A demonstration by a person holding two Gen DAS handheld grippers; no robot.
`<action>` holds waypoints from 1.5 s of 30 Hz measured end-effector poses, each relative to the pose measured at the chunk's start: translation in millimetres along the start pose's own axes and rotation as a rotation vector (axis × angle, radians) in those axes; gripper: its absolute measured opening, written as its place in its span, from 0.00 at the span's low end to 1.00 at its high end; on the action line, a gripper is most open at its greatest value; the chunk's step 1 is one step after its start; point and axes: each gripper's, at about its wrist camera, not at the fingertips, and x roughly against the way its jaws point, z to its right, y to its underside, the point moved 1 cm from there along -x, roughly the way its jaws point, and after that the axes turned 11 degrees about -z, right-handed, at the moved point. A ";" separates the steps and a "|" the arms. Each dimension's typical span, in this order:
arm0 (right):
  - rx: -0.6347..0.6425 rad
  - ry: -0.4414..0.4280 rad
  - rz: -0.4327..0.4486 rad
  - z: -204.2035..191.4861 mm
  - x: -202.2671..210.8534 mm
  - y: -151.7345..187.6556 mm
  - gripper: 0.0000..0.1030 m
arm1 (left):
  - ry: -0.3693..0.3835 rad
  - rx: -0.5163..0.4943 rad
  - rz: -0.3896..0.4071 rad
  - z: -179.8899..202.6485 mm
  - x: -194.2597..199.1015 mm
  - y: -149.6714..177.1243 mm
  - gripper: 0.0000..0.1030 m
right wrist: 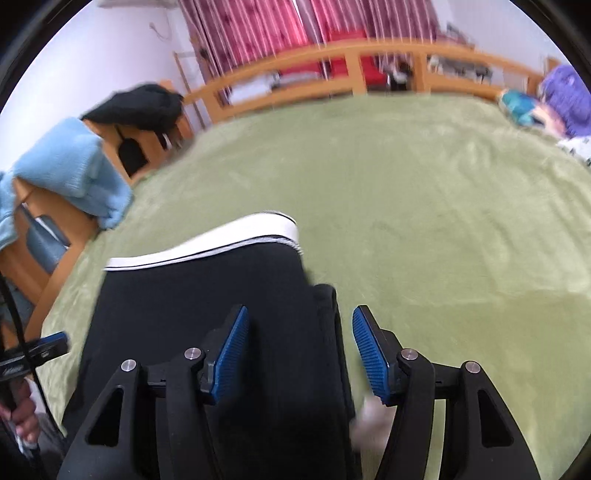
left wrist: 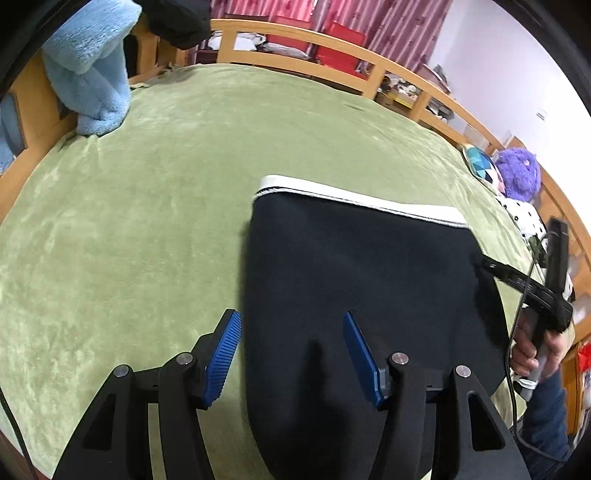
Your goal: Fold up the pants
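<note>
Black pants (left wrist: 362,280) with a white waistband (left wrist: 354,197) lie flat on the green bed cover (left wrist: 147,221). My left gripper (left wrist: 291,315) is open over the pants' left edge, one pad over the cover and one over the black cloth. It holds nothing. In the right wrist view my right gripper (right wrist: 301,310) is open astride the pants' (right wrist: 207,295) right edge. A raised fold of black cloth (right wrist: 330,332) lies between its pads, with gaps on both sides. A hand (left wrist: 532,350) holds the right gripper at the pants' right side.
A light blue fleece blanket (left wrist: 92,74) hangs over the wooden bed rail (left wrist: 332,40) at the back left, with a black garment (right wrist: 140,105) beside it. A purple plush toy (left wrist: 517,173) and patterned pillows (left wrist: 480,164) sit at the right. Red curtains (right wrist: 258,33) hang behind.
</note>
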 end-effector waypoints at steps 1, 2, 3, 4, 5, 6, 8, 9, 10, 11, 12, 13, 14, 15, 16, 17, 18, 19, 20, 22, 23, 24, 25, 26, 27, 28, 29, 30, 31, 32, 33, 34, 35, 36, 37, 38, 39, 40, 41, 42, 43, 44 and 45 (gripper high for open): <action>-0.011 -0.028 -0.024 1.8 -12.1 -6.1 0.41 | -0.002 0.002 -0.004 -1.5 -0.8 -1.2 0.54; -0.033 -0.038 -0.023 4.8 -15.9 -8.8 0.32 | -0.006 0.000 -0.008 -3.0 -1.3 -2.9 0.54; -0.032 -0.023 0.014 5.0 -12.1 -8.8 0.06 | -0.009 -0.002 -0.007 -3.7 -0.7 -4.1 0.54; -0.017 -0.085 0.056 7.1 -0.7 -8.8 0.04 | -0.012 -0.005 -0.002 -3.9 0.4 -5.8 0.54; -0.071 -0.178 0.086 18.3 11.5 -7.9 0.04 | -0.010 -0.010 0.009 -4.0 2.0 -7.8 0.54; -0.119 -0.221 0.100 25.8 17.6 -5.9 0.04 | -0.002 -0.019 0.020 -2.9 3.7 -10.1 0.54; -0.169 -0.173 0.118 36.4 24.0 4.9 0.03 | 0.009 -0.032 0.034 1.5 4.9 -12.7 0.54; -0.157 -0.135 0.109 36.2 20.0 8.2 0.03 | 0.013 -0.035 0.036 3.6 4.5 -14.4 0.54; -0.149 -0.092 0.084 38.0 10.4 14.5 0.03 | 0.020 -0.036 0.036 6.2 3.7 -15.8 0.54; -0.161 -0.088 0.071 40.9 5.1 18.8 0.03 | 0.026 -0.036 0.033 7.9 3.0 -16.3 0.54; -0.175 -0.089 0.066 44.9 2.2 21.9 0.03 | 0.033 -0.040 0.033 9.4 2.1 -16.9 0.54; -0.195 -0.096 0.073 49.0 2.7 23.5 0.05 | 0.041 -0.046 0.038 11.9 2.0 -17.6 0.54; -0.201 -0.092 0.078 49.1 3.9 22.6 0.08 | 0.042 -0.056 0.046 15.0 1.4 -20.5 0.54; -0.199 -0.071 0.081 47.0 5.9 20.7 0.15 | 0.038 -0.063 0.055 18.6 0.9 -24.0 0.54; -0.182 -0.045 0.081 41.5 8.3 16.9 0.17 | 0.036 -0.071 0.065 23.2 0.2 -30.2 0.54; -0.151 -0.022 0.089 35.0 13.9 13.4 0.17 | 0.040 -0.077 0.075 26.9 -0.4 -34.1 0.54; -0.126 -0.011 0.112 30.8 21.4 12.2 0.17 | 0.050 -0.087 0.086 30.5 -1.8 -39.9 0.54; -0.096 -0.014 0.148 22.7 30.4 9.3 0.17 | 0.059 -0.096 0.095 34.8 -3.7 -45.2 0.54; -0.065 -0.028 0.167 15.7 35.5 6.4 0.17 | 0.066 -0.104 0.102 39.4 -7.9 -51.2 0.54; -0.010 -0.057 0.142 3.7 27.9 -0.1 0.17 | 0.062 -0.102 0.085 43.2 -22.2 -59.5 0.55; 0.007 -0.054 0.116 1.0 19.7 -1.5 0.16 | 0.062 -0.092 0.056 43.0 -34.6 -62.3 0.55; 0.011 -0.035 0.088 1.7 7.6 -3.3 0.08 | 0.073 -0.079 0.008 40.3 -49.2 -64.9 0.55; -0.010 0.000 0.046 5.1 -9.4 -4.6 0.06 | 0.077 -0.062 -0.043 37.4 -63.1 -65.9 0.54; -0.043 0.030 0.001 10.3 -25.2 -5.0 0.05 | 0.062 -0.042 -0.079 33.5 -73.2 -64.8 0.54; -0.051 0.032 0.015 12.8 -26.6 -4.8 0.05 | 0.050 -0.037 -0.083 31.1 -72.3 -60.7 0.54; -0.050 0.025 0.017 13.1 -22.8 -4.3 0.05 | 0.043 -0.039 -0.074 30.4 -66.4 -56.5 0.54; -0.055 0.016 0.011 12.7 -14.7 -4.1 0.05 | 0.040 -0.045 -0.059 29.9 -55.0 -49.5 0.54; -0.064 0.015 0.016 11.7 -6.3 -2.2 0.07 | 0.052 -0.048 -0.045 28.9 -42.3 -39.9 0.55; -0.081 0.014 0.034 11.1 8.1 5.5 0.15 | 0.066 -0.042 -0.037 27.6 -33.8 -31.2 0.56; -0.086 0.010 0.046 10.1 17.3 11.5 0.20 | 0.086 -0.035 -0.033 26.3 -24.4 -18.6 0.56; -0.083 0.000 0.052 8.7 25.3 20.0 0.32 | 0.098 -0.040 -0.037 26.0 -18.4 -6.1 0.57; -0.074 -0.013 0.056 6.3 35.3 33.8 0.36 | 0.097 -0.046 -0.043 27.7 -14.3 5.9 0.57; -0.070 -0.014 0.057 4.6 43.8 46.7 0.36 | 0.088 -0.048 -0.048 29.0 -10.7 19.3 0.57; -0.065 -0.010 0.052 2.9 48.3 55.6 0.36 | 0.077 -0.046 -0.050 31.4 -9.1 30.2 0.57; -0.056 -0.006 0.043 0.3 54.0 72.4 0.36 | 0.064 -0.043 -0.052 32.5 -8.4 40.9 0.57; -0.054 -0.003 0.035 -0.1 56.5 82.4 0.36 | 0.045 -0.040 -0.057 35.2 -8.5 51.4 0.57; -0.060 -0.001 0.020 1.2 57.3 95.6 0.36 | 0.021 -0.037 -0.062 36.6 -9.2 59.2 0.57; -0.066 -0.004 0.001 1.7 55.3 104.8 0.36 | -0.006 -0.037 -0.064 38.1 -9.2 67.2 0.57; -0.074 0.005 -0.026 3.3 50.5 111.3 0.36 | -0.029 -0.043 -0.054 39.2 -7.5 74.5 0.57; -0.077 0.032 -0.053 5.2 44.9 114.3 0.36 | -0.055 -0.051 -0.041 40.4 -3.6 80.5 0.57; -0.064 0.073 -0.083 3.0 41.0 117.4 0.36 | -0.081 -0.056 -0.030 42.1 1.7 85.5 0.57; -0.055 0.091 -0.095 1.7 42.4 118.5 0.36 | -0.092 -0.059 -0.022 43.5 9.4 90.4 0.57; -0.057 0.099 -0.103 -0.4 47.5 118.0 0.36 | -0.079 -0.055 -0.016 44.8 18.9 94.0 0.57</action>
